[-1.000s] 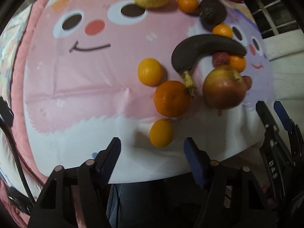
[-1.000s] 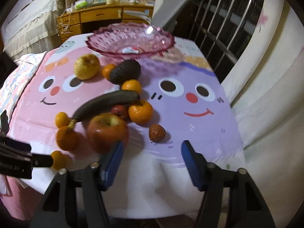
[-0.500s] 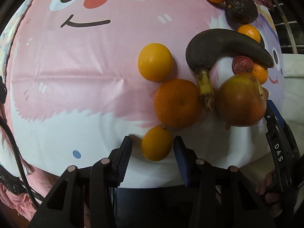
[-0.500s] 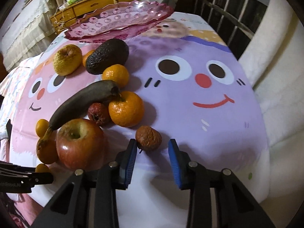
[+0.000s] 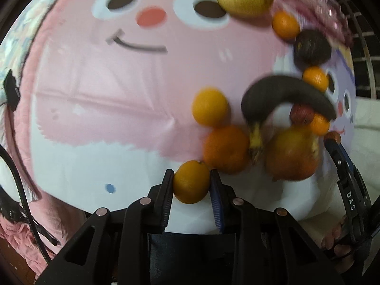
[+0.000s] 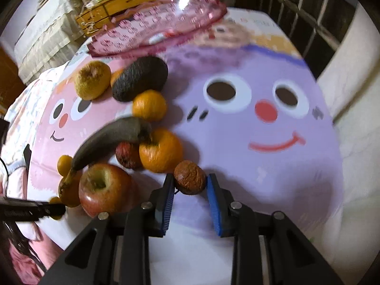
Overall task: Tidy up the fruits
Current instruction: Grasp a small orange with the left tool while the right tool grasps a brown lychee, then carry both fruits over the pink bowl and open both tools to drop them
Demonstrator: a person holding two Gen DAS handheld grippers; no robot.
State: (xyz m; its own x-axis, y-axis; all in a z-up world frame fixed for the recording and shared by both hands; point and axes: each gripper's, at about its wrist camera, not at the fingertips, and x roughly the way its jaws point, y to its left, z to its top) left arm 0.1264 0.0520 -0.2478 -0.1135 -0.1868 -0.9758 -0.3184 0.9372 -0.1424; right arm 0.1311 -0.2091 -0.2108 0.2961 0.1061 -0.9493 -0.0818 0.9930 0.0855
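Note:
My left gripper (image 5: 191, 182) is shut on a small orange (image 5: 191, 182) at the table's near edge. My right gripper (image 6: 190, 181) is shut on a small brown wrinkled fruit (image 6: 190, 177). Beside them lie a red apple (image 6: 104, 188), a blackened banana (image 6: 106, 140), a large orange (image 5: 225, 149), several more oranges (image 6: 161, 150), a small red fruit (image 6: 128, 154), an avocado (image 6: 140, 78) and a yellow-brown pear (image 6: 92, 80). A pink glass bowl (image 6: 156, 26) stands at the far end of the table.
The table wears a cloth with a pink face (image 5: 128, 42) and a purple face (image 6: 251, 109). A metal railing (image 6: 304, 19) runs along the right. A wooden dresser (image 6: 133, 0) and a bed (image 6: 45, 35) lie beyond the table.
Both grippers moved forward and closed: the left onto the small orange, the right onto the brown wrinkled fruit. Both views are now blurred by motion.

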